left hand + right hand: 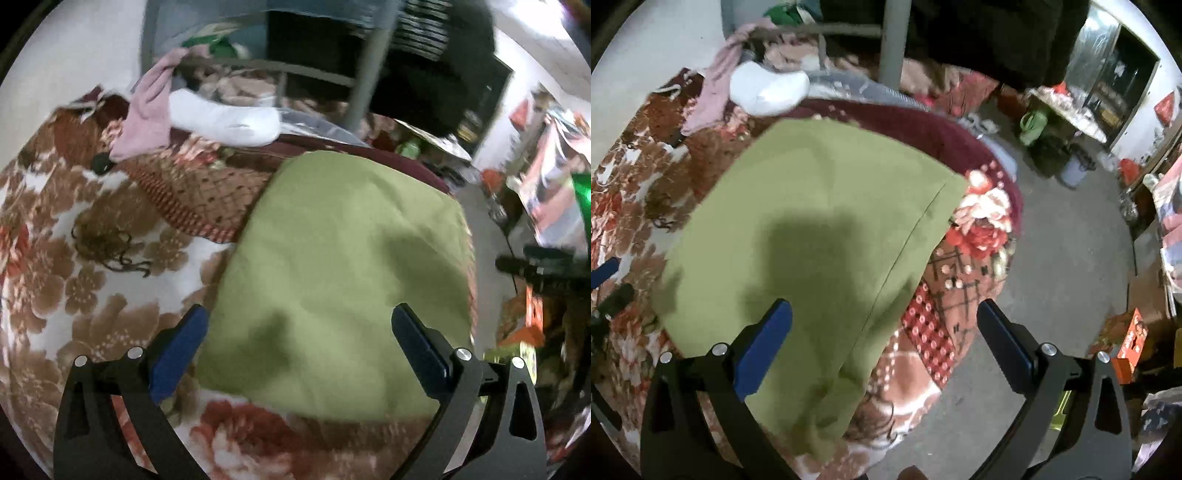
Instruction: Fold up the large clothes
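A large olive-green garment (332, 266) lies folded flat on a floral blanket (74, 280) that covers a bed. My left gripper (299, 317) hovers open above the garment's near left part, nothing between its fingers. In the right wrist view the same green garment (812, 236) shows a seam line along its right side and hangs slightly over the bed edge. My right gripper (884, 314) is open above that right edge, holding nothing. The right gripper's black body (543, 266) shows at the far right of the left wrist view.
A pink cloth (147, 114) and a white garment (229, 122) lie at the back of the bed by a grey metal frame (365, 66). Bare concrete floor (1063, 251) lies right of the bed, with an orange box (1130, 339), a green bag (1032, 125) and clutter beyond.
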`<state>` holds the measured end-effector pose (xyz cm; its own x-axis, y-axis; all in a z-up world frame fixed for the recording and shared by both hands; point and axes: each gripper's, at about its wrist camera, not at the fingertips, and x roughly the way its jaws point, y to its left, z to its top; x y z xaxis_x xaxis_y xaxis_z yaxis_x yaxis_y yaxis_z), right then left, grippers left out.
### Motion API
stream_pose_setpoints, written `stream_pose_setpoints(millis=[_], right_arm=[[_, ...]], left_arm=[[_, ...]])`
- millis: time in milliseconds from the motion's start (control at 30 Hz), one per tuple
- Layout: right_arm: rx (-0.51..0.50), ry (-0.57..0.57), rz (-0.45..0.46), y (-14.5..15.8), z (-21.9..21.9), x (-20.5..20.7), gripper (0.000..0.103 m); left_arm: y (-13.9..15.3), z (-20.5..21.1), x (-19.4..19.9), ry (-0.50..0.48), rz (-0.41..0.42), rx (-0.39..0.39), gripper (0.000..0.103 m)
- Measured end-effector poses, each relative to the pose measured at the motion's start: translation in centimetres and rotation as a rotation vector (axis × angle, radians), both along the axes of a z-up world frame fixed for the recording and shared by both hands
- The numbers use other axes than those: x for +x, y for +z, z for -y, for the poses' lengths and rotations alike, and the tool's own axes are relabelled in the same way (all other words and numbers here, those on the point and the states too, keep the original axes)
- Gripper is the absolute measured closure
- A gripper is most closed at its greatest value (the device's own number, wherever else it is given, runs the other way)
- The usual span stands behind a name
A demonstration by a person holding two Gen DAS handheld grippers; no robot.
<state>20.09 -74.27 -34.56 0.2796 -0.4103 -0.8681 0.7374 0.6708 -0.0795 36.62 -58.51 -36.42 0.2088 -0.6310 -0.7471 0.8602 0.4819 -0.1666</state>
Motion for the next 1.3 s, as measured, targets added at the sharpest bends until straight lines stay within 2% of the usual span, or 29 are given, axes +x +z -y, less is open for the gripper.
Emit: stream_pose_setpoints(millis=[67, 133, 267, 333, 433, 500, 567, 633, 700, 800, 967, 1100, 1300], right_arm=[[0.01, 0.01, 0.022, 2.0, -2.1, -0.8, 0.005], [0.003, 0.026, 0.057, 5.4, -4.5, -1.6, 0.005], [-0.076, 0.068, 0.154, 14.0, -10.2, -4.2, 0.005], [-0.092, 0.061, 0.16, 17.0, -12.1, -5.7, 0.005], [-0.045, 0.048, 0.189, 20.1, -14.1, -8.1, 0.005], [-0.028, 0.033, 0.191, 21.8, -15.3, -9.6, 0.005], [-0.009, 0.004, 0.181, 22.4, -15.9, -10.6, 0.005], [0.023, 0.005, 0.198, 23.0, -16.2, -11.2, 0.005], [0.002, 0.02, 0.194, 23.8, -16.6, -11.7, 0.005], [-0.026, 0.052, 0.204, 24.5, -17.0, -12.5, 0.005], [-0.004, 0.086, 0.215, 24.7, -17.5, -13.4, 0.005], [-0.006, 0.091, 0.218, 24.9, -17.9, -13.6, 0.005], [0.004, 0.082, 0.237, 25.2, -18.1, -14.0, 0.005]], left_arm=[[1.7, -1.1, -1.6, -0.017, 0.033, 0.016, 0.005], [4.1, -2.6, -2.9, -0.018, 0.041, 0.003, 0.005], [10.8, -5.8, -6.3, -0.053, 0.026, -0.003, 0.005], [13.7, -7.2, -7.7, -0.067, 0.016, -0.011, 0.005], [18.1, -9.9, -9.8, -0.053, 0.015, -0.031, 0.005], [19.3, -11.3, -10.9, -0.038, 0.031, -0.047, 0.005], [20.0, -12.3, -12.5, -0.047, 0.034, -0.007, 0.005], [20.8, -13.4, -13.6, -0.029, 0.042, 0.0, 0.005], [21.5, -13.9, -14.2, -0.031, 0.02, -0.014, 0.005], [22.1, -14.4, -15.1, -0.041, 0.05, -0.045, 0.005], [22.8, -14.4, -15.5, -0.023, 0.028, -0.038, 0.005], [23.9, -14.7, -15.7, -0.024, 0.058, -0.034, 0.005], [24.8, -15.0, -15.7, -0.017, 0.06, -0.031, 0.005]])
